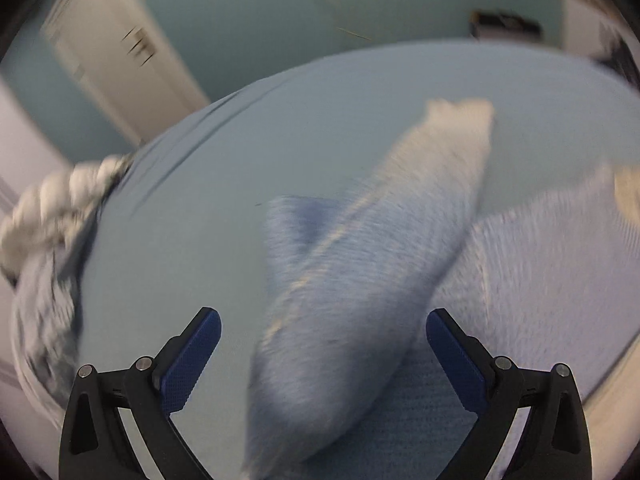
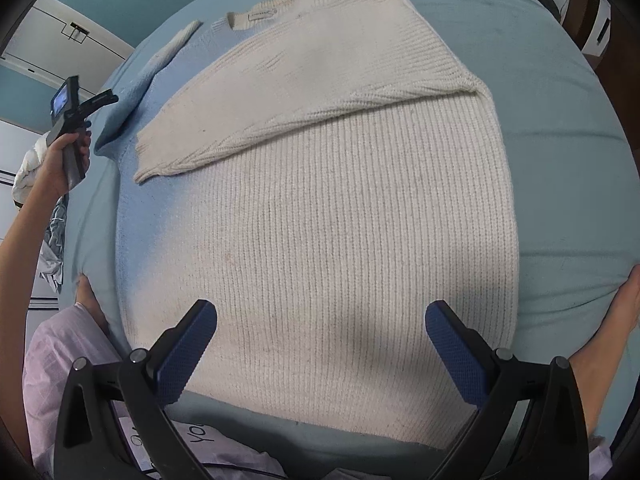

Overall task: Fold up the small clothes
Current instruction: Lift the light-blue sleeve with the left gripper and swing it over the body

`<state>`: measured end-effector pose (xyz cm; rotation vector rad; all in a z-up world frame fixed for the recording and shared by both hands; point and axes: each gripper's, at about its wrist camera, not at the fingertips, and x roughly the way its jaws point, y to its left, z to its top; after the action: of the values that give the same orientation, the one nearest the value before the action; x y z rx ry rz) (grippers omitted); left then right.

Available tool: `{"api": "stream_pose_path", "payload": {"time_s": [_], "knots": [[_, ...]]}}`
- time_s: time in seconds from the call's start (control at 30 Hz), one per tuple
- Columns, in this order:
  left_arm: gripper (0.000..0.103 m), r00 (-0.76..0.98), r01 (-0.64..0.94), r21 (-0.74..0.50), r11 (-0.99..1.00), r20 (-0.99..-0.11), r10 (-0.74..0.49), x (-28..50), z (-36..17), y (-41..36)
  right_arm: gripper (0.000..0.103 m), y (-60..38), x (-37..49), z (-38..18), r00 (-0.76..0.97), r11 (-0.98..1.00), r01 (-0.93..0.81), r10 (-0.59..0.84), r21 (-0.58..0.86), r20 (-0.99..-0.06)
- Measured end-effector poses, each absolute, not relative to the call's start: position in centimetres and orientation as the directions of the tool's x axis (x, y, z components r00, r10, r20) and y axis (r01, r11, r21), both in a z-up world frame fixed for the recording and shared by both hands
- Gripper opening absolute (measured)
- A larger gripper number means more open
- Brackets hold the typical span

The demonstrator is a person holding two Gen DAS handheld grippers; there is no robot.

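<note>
Both sets of jaws gape wide and empty, left gripper [image 1: 323, 354] and right gripper [image 2: 321, 346] above the sweater [image 2: 340, 220].

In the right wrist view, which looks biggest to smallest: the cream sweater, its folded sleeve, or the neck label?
1. cream sweater
2. folded sleeve, lying across the chest
3. neck label, tiny at the collar

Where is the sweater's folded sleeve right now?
In the right wrist view, the folded sleeve lies diagonally across the cream sweater's upper chest, cuff toward the left, on the blue bed.
</note>
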<state>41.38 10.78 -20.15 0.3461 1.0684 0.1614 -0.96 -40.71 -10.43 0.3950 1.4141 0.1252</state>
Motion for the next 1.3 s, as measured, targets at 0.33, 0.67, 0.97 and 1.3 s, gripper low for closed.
{"api": "stream_pose_path", "payload": {"time_s": [0.33,0.67,0.97,1.3], "knots": [[0.019,0.574,-0.394,-0.259,0.882,-0.818,0.016,37.8,-14.4,24.4,0.102,-40.3,-0.9,-11.7,0.118,0.932,0.138,0.322,0.336,-0.939],[0.065,0.568,-0.536,-0.632,0.559,-0.76,-0.315,25.3,-18.0,43.6,0.102,-40.5,-1.3,-10.2,0.169,0.933,0.116,0.319,0.341,-0.932],[0.103,0.551,-0.437,-0.281,0.854,-0.834,0.007,32.3,-12.3,36.3,0.102,-39.9,-0.5,-11.3,0.139,0.94,0.136,0.294,0.313,-0.945],[0.078,0.384,-0.009,0.257,0.966,-0.891,0.241,39.8,-19.9,20.5,0.102,-39.6,-1.0,-13.6,0.046,0.949,0.123,0.288,0.291,-0.957]]}}
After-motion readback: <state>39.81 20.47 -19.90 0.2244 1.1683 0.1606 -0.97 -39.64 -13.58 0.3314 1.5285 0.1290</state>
